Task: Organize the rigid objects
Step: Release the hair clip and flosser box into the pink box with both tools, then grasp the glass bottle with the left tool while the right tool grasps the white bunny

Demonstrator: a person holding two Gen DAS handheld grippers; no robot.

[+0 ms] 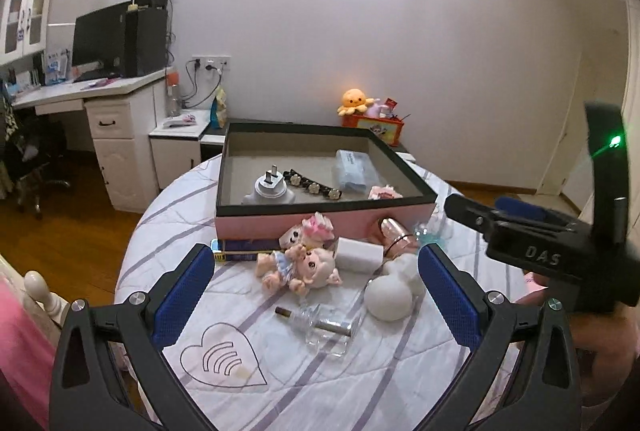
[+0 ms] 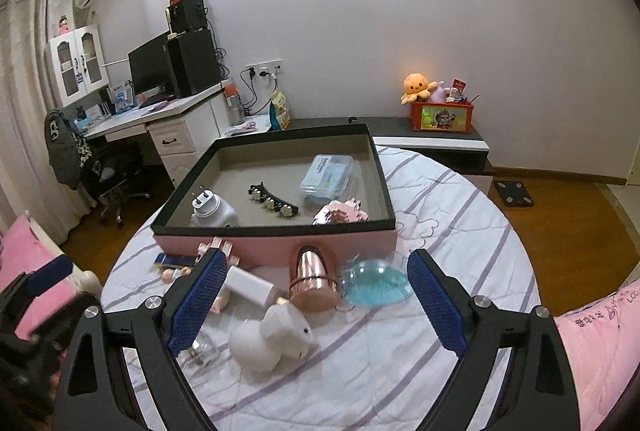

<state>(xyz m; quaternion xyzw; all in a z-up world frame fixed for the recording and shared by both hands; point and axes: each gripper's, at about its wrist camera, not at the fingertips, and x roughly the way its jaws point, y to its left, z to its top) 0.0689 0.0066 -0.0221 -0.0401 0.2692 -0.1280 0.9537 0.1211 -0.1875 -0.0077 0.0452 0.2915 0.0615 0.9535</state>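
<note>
Here the doll [image 1: 299, 265] lies between the open left gripper's [image 1: 316, 295] fingers.

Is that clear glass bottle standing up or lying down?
Lying down: the bottle rests on its side on the bedspread, cap end pointing left.

Plug [image 2: 210, 209], hair clip [image 2: 274, 200] in box [image 2: 276, 231]; doll [image 1: 300, 265], prob. bottle [image 1: 320, 323] in front.

Both tongs [image 1: 316, 295] [image 2: 312, 305] apparently open, empty.
</note>
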